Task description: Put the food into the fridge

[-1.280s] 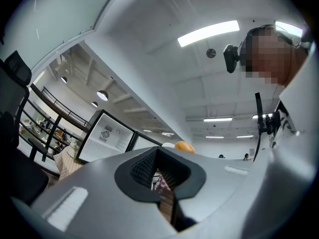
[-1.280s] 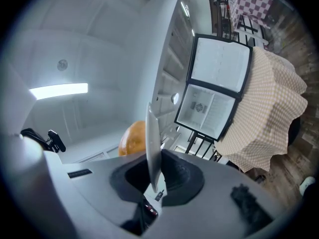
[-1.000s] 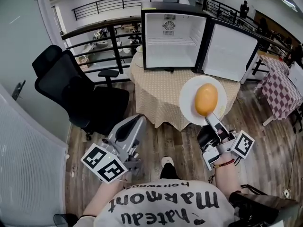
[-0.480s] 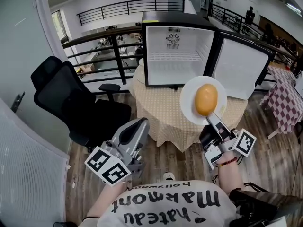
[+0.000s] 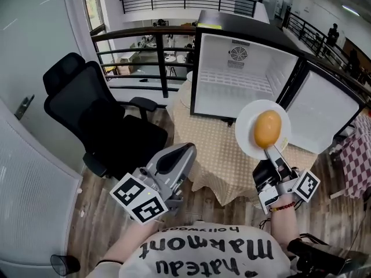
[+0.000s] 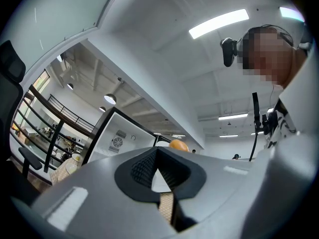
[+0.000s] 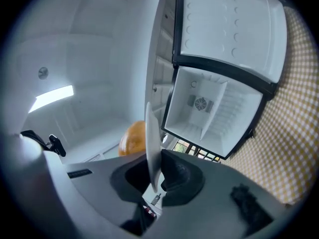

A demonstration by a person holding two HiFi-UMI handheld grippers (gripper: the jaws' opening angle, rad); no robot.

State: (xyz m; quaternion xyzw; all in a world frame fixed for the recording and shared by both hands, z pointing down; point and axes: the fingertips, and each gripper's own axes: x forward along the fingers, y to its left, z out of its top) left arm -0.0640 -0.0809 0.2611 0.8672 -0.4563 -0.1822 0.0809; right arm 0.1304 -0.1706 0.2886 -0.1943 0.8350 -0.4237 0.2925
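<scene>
Right of centre in the head view, the right gripper has its jaws clamped on the rim of a white plate. The plate carries a rounded golden-orange food item, held up in front of the open mini fridge, which stands on a table with a beige checked cloth. At lower centre, the left gripper has its jaws closed and empty, near a black office chair at left.

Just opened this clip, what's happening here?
A person faces an open mini fridge standing on a cloth-covered table, with nothing visible inside it. The right gripper clamps the rim of a white plate carrying an orange-yellow food item. The left gripper is shut and empty. The food isn't in the fridge yet.
</scene>
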